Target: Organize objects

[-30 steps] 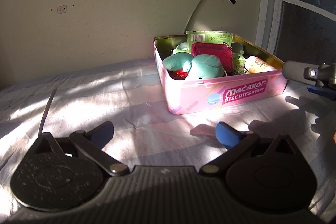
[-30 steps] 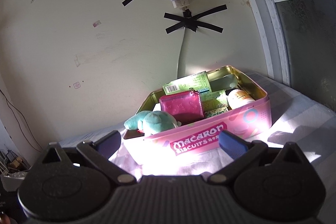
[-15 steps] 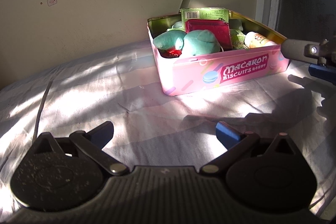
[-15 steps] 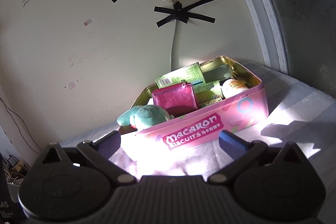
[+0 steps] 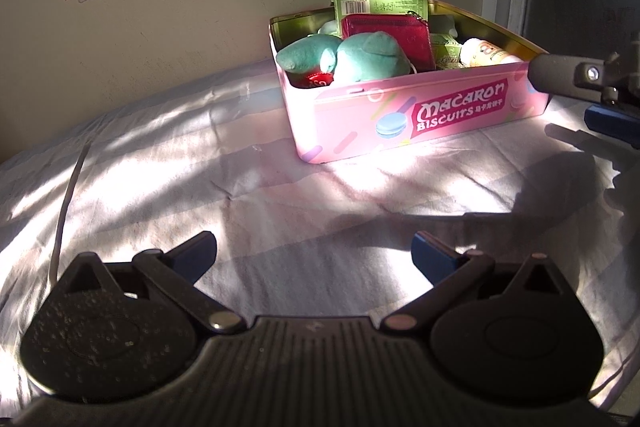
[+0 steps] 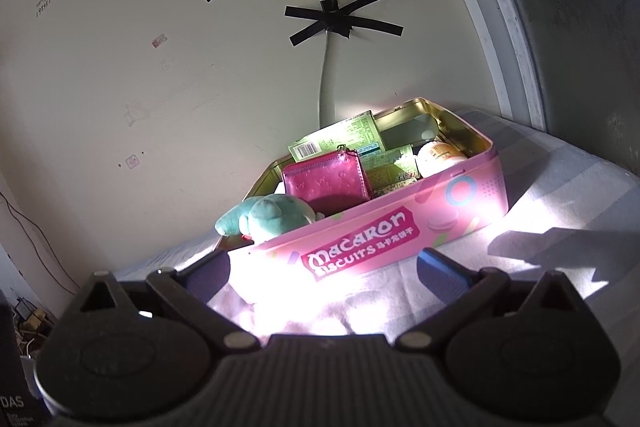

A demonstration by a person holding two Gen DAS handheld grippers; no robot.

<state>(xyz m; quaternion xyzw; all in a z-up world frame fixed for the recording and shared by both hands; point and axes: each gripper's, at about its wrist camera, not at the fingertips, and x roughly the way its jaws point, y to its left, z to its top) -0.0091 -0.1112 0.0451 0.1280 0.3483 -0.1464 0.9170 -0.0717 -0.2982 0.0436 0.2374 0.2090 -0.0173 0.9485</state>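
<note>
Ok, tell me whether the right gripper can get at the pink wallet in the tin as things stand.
Probably yes. The right gripper is open and empty, facing the pink tin. The pink wallet stands upright above the rim, with nothing over it. The teal plush sits close beside it and might get nudged.

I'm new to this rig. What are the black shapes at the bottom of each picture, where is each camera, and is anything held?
Each picture comes from a camera on a handheld gripper, looking along its two blue-tipped fingers. The left gripper and right gripper are both open and empty. Ahead, on a striped sheet, stands a pink biscuit tin holding a teal plush toy, a pink wallet, a green box and a small bottle.
</note>
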